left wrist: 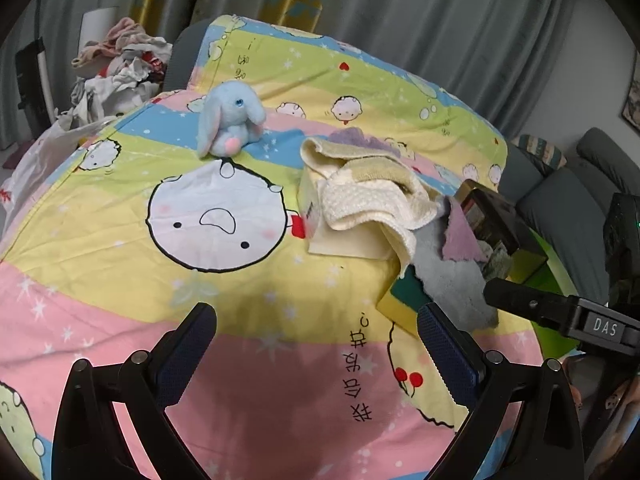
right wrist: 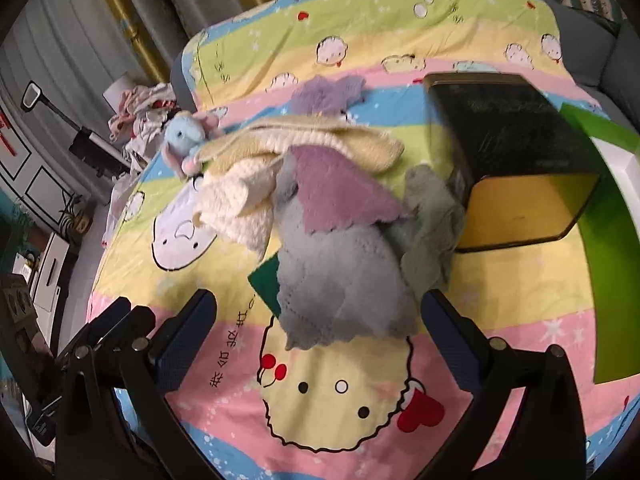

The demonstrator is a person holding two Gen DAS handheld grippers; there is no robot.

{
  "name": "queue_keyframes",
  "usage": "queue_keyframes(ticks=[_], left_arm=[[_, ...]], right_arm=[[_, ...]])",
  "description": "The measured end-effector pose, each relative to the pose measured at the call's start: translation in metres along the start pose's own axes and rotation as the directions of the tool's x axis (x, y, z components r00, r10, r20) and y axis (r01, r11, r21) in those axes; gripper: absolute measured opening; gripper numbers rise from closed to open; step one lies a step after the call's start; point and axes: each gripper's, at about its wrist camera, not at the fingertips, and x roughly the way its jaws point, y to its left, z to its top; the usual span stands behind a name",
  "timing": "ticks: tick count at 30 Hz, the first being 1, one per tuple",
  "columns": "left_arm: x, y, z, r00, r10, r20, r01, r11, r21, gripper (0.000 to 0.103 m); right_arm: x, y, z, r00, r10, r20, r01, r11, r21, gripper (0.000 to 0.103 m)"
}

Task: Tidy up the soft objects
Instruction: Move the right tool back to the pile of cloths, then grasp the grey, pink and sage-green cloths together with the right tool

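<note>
Left wrist view: left gripper (left wrist: 316, 344) spread wide, empty, above the cartoon bedsheet (left wrist: 120, 288). Right gripper (right wrist: 320, 332) likewise spread, holding nothing. One blue plush bunny (left wrist: 232, 120) sits toward the far edge. One cream towel (left wrist: 368, 196), one purple cloth (right wrist: 336, 192), one grey cloth (right wrist: 340, 280) lie heaped beside one dark box (right wrist: 516, 152).

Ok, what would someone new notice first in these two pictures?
Probably the bright cartoon bedsheet covering the whole surface, and the blue plush bunny sitting upright near its far side. Next, the heap of cloths: a cream towel, a purple cloth and a grey cloth, beside a dark tin box.
</note>
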Motion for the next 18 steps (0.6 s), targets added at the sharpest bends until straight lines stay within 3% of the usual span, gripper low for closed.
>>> queue_keyframes(ticks=[18], left_arm=[[0.010, -0.002, -0.006, 0.999, 0.014, -0.042, -0.013, 1.000, 0.010, 0.100]], right_arm=[[0.014, 0.004, -0.006, 0.999, -0.009, -0.052, 0.008, 1.000, -0.017, 0.102]])
